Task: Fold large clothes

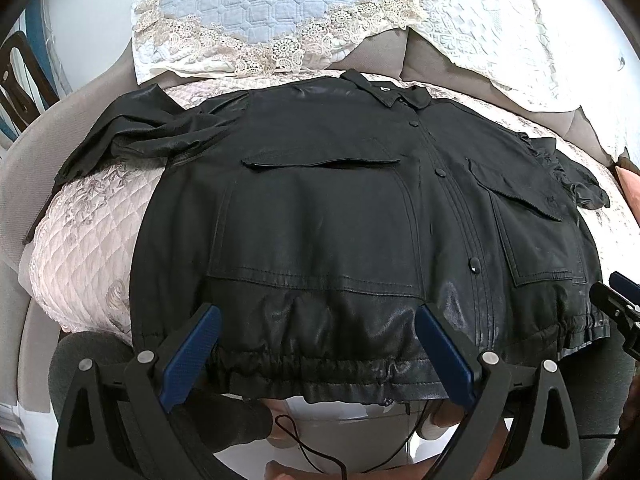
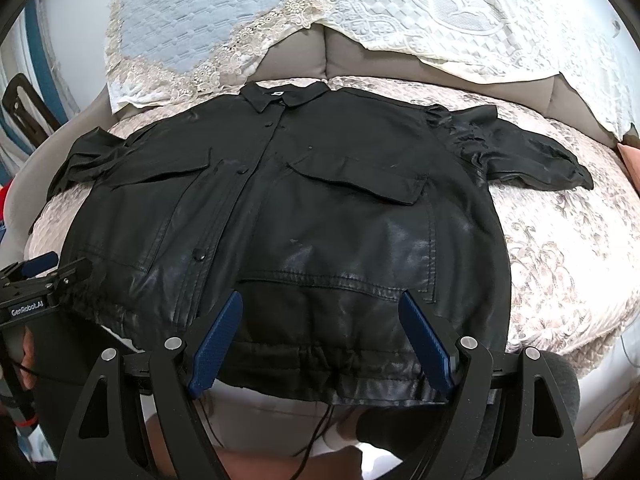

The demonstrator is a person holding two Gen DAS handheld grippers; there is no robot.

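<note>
A black leather-look jacket (image 1: 340, 208) lies front up, spread flat on a quilted pink cover, collar at the far side, elastic hem nearest me. It also shows in the right wrist view (image 2: 312, 208). Its sleeves are bunched at both sides. My left gripper (image 1: 318, 314) is open over the hem's left half, holding nothing. My right gripper (image 2: 322, 300) is open over the hem's right half, holding nothing. Each gripper shows at the edge of the other's view, the right gripper (image 1: 618, 304) and the left gripper (image 2: 44, 276).
The quilted pink cover (image 1: 92, 232) lies on a grey sofa seat (image 2: 360, 52). Lace-edged blue and white cloths (image 1: 280, 4) drape the backrest. A dark chair frame (image 1: 20, 80) stands at the far left. The person's legs and a thin black cord (image 1: 304, 448) are below the hem.
</note>
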